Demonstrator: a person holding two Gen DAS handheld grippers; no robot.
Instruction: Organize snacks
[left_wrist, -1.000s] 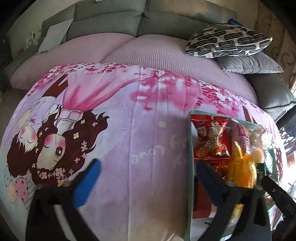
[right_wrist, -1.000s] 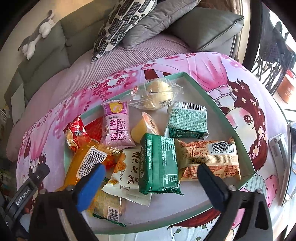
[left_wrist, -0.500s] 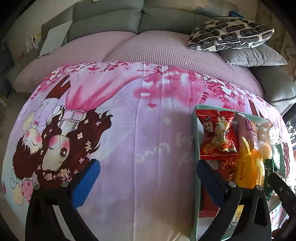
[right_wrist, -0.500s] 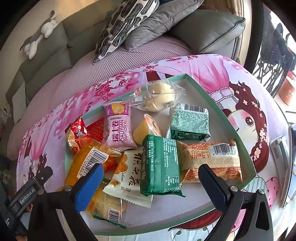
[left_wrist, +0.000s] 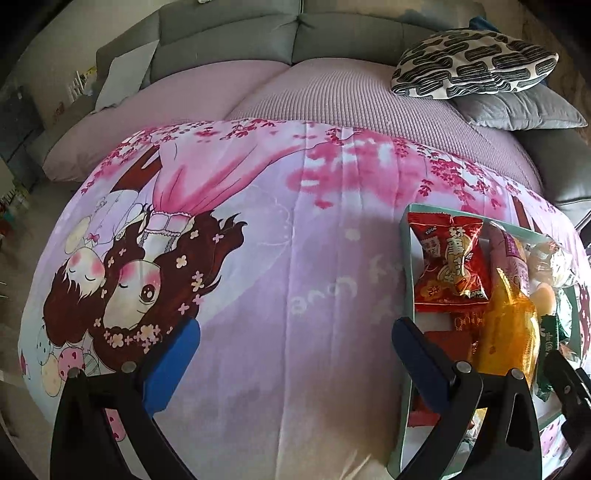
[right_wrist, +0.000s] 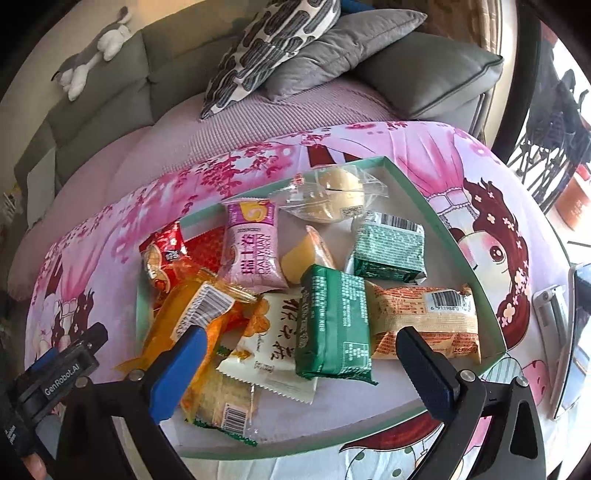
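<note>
A grey sofa (right_wrist: 424, 79) runs along the back, and in front of it lies the pink cartoon-print quilt (left_wrist: 280, 258) that carries everything. On the quilt sits the shallow green-rimmed tray (right_wrist: 448, 230), the landmark here, with all the snacks heaped inside it.

Toward the tray's near side, a dark green packet (right_wrist: 334, 323) lies overlapping a white packet (right_wrist: 275, 345) and touching an orange-tan bar (right_wrist: 423, 319). At the tray's left edge an orange-yellow bag (right_wrist: 184, 314) is piled over other wrappers, with a red packet (right_wrist: 164, 254) behind it. A pink roll packet (right_wrist: 255, 245) sits mid-tray, a paler green packet (right_wrist: 389, 249) to its right, and a clear-wrapped bun (right_wrist: 332, 197) at the far rim.

The right gripper (right_wrist: 299, 363) hangs over the tray's near side with its fingers spread wide and empty, the dark green packet between them. The left gripper (left_wrist: 295, 354) is also spread and empty, over bare quilt to the left of the tray.

The risk, as I judge it, is the overlap: closing on the dark green packet could pinch the white wrapper too, or drag the pile. Slick film may slip from the pads, and the soft quilt could let the tray tilt under a downward push.
</note>
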